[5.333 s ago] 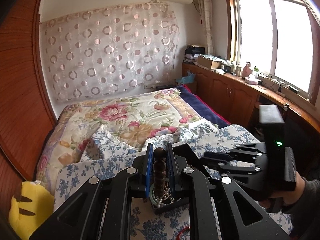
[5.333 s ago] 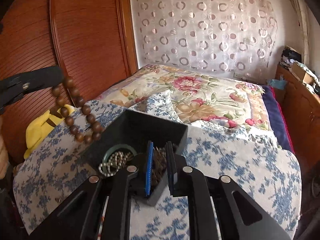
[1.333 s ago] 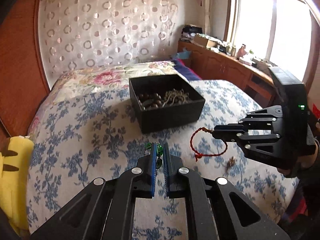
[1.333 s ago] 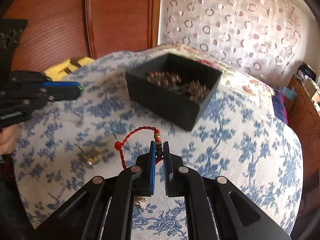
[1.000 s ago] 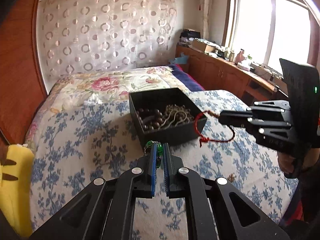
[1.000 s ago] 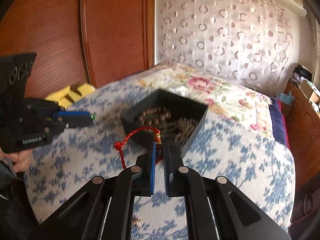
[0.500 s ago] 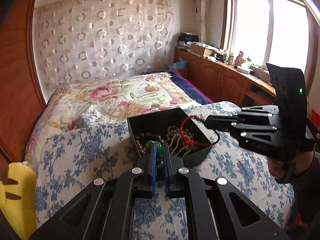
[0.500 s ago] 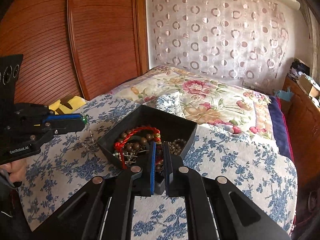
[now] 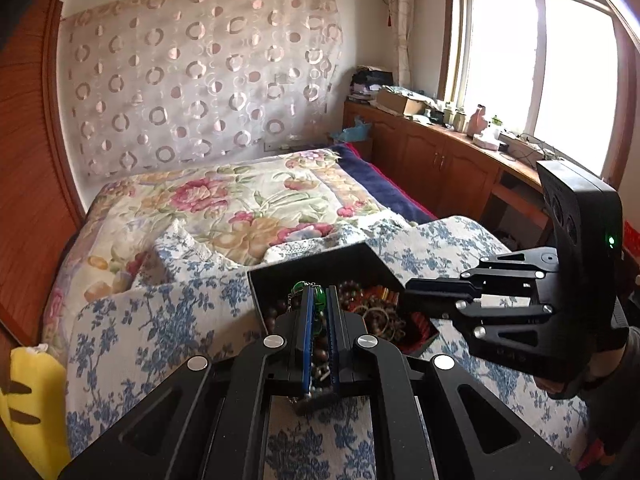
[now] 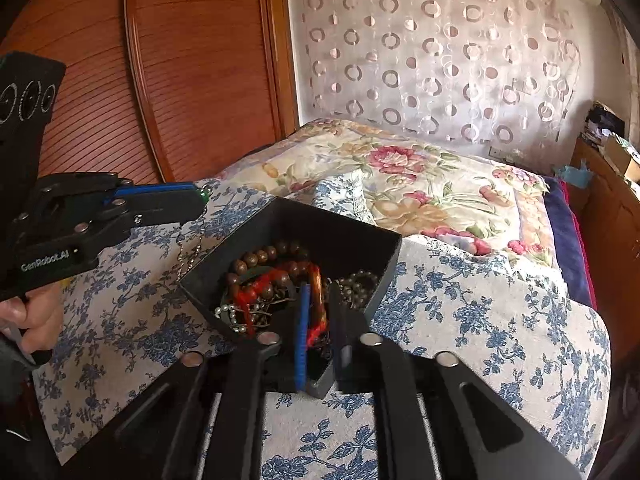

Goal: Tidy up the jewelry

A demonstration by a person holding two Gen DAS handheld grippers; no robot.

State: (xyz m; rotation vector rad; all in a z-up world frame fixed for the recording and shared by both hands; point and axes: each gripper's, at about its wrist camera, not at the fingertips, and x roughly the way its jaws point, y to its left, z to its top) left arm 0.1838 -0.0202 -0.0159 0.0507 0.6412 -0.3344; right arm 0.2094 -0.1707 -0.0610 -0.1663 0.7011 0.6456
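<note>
The black jewelry box [image 10: 344, 240] sat on the blue-flowered cloth [image 10: 480, 320] at the near end of the bed, holding brown wooden beads [image 10: 256, 258], a pearl string [image 10: 224, 314] and the red cord bracelet [image 10: 256, 292]. The right gripper [image 10: 318, 320] hung over the box's near corner, its fingers slightly parted with the red cord lying loose between them. To the left, the left gripper [image 10: 198, 196] was closed on a green pendant [image 9: 316, 294], whose thin chain [image 10: 188, 248] dangled just outside the box's left wall.
</note>
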